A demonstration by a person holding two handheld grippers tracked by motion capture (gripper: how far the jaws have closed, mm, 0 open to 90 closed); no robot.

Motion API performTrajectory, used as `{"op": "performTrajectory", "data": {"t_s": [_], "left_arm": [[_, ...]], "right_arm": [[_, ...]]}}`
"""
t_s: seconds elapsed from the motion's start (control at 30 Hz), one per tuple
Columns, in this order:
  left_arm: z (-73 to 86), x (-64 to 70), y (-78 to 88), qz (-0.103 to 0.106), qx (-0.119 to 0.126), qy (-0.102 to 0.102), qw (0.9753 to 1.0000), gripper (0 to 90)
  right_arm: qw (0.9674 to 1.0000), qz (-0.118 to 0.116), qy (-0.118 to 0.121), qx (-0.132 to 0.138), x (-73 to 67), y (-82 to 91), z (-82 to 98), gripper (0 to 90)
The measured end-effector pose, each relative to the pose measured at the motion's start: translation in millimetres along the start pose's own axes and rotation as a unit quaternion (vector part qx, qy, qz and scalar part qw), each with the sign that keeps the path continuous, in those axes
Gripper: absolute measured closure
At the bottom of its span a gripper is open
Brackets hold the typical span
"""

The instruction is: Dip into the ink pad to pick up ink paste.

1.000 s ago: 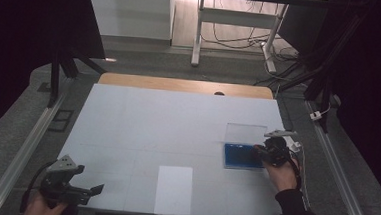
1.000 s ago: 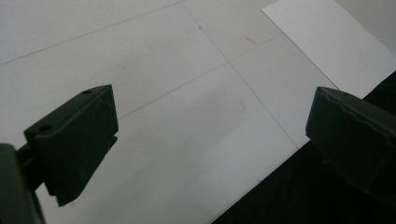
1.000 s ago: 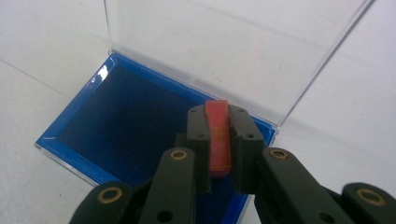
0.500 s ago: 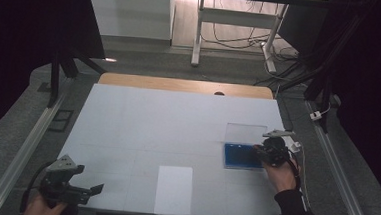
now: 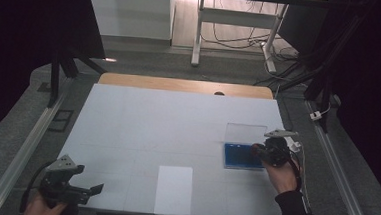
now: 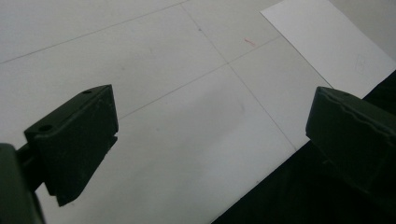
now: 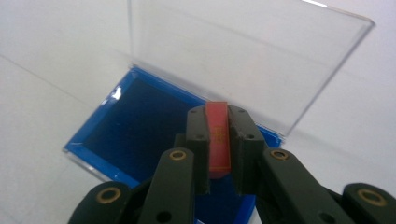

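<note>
— White bench [image 5: 142,119] all round, and the blue box [image 7: 140,126] sits on its right side with the clear lid [image 7: 243,56] standing open at the back. What are you holding over there?

— My right tongs [image 7: 217,123] are pinching a small red card [image 7: 218,140], jaws pressed flat on both its faces. It stands on edge, its long axis running along the jaws toward the lid. The box's open tray lies straight ahead and below the tips, just beside them, so I judge the coming move is a short dip forward and down.

— And the other hand?

— My left tongs [image 5: 80,191] hover spread wide and empty at the near left corner of the bench, well apart from the box; a white sheet [image 5: 173,189] lies between. The right hand [image 5: 282,175] is plainly the nearer one.

— Anything changed over the last second?

— Barely. From above, box, lid and sheet lie as before, the left tongs sit where they were, and the right tongs have hardly shifted at the box's right edge.
</note>
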State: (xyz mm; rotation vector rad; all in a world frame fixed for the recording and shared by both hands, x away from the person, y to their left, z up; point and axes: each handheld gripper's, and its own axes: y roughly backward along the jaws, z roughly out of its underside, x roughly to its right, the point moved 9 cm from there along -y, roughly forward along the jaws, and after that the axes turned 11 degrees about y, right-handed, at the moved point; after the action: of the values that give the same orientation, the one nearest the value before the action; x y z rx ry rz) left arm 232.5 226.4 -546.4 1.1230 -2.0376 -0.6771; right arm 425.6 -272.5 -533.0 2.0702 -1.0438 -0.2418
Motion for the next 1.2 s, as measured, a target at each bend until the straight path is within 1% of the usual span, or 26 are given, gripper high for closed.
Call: {"op": "performTrajectory", "data": {"t_s": [0.2, 0.37, 0.5, 0.53, 0.57, 0.73, 0.9, 0.93, 0.97, 1.03, 1.13, 1.17, 1.2], "left_arm": [[-0.1, -0.2, 0.1, -0.001, 0.0, 0.0, 1.0, 2.7], [-0.1, -0.2, 0.1, -0.001, 0.001, 0.0, 1.0, 2.7], [-0.1, -0.3, 0.3, 0.0, 0.001, 0.0, 1.0, 2.7], [-0.1, -0.3, 0.3, 0.0, 0.001, 0.0, 1.0, 2.7], [-0.1, -0.4, 0.3, 0.0, 0.001, 0.001, 1.0, 2.7], [-0.1, -0.6, 0.4, 0.0, 0.001, 0.002, 1.0, 2.6], [-0.2, -0.7, 0.4, 0.0, 0.001, 0.003, 1.0, 2.5], [-0.2, -0.7, 0.4, 0.0, 0.001, 0.003, 1.0, 2.5], [-0.3, -0.7, 0.4, 0.0, 0.001, 0.003, 1.0, 2.5], [-0.3, -0.8, 0.5, 0.001, 0.002, 0.003, 1.0, 2.5], [-0.3, -0.7, 0.5, 0.001, 0.002, 0.003, 1.0, 2.5], [-0.3, -0.7, 0.5, 0.001, 0.002, 0.003, 1.0, 2.5], [-0.3, -0.7, 0.5, 0.001, 0.002, 0.003, 1.0, 2.5]], "right_arm": [[0.9997, -0.017, 0.015, 0.011, -12.5, 1.6, -7.4, 79.5], [0.9988, -0.032, 0.03, 0.02, -25.7, 4.0, -14.5, 79.5], [0.998, -0.044, 0.04, 0.023, -35.0, 5.6, -18.5, 79.5], [0.998, -0.044, 0.04, 0.023, -35.0, 5.6, -18.5, 79.5], [0.9975, -0.051, 0.041, 0.028, -39.8, 6.8, -20.8, 79.5], [0.996, -0.068, 0.043, 0.039, -51.3, 10.7, -26.3, 79.5], [0.9945, -0.08, 0.052, 0.043, -62.6, 11.9, -29.8, 79.5], [0.9945, -0.08, 0.052, 0.043, -62.6, 11.9, -29.8, 79.5], [0.9939, -0.084, 0.056, 0.043, -66.4, 12.7, -31.0, 79.5], [0.9931, -0.091, 0.056, 0.049, -70.8, 12.8, -33.1, 79.4], [0.9921, -0.097, 0.06, 0.051, -77.1, 13.5, -35.0, 79.4], [0.9921, -0.097, 0.06, 0.051, -77.1, 13.5, -35.0, 79.4], [0.9915, -0.101, 0.064, 0.051, -81.2, 13.7, -35.8, 79.4]]}}
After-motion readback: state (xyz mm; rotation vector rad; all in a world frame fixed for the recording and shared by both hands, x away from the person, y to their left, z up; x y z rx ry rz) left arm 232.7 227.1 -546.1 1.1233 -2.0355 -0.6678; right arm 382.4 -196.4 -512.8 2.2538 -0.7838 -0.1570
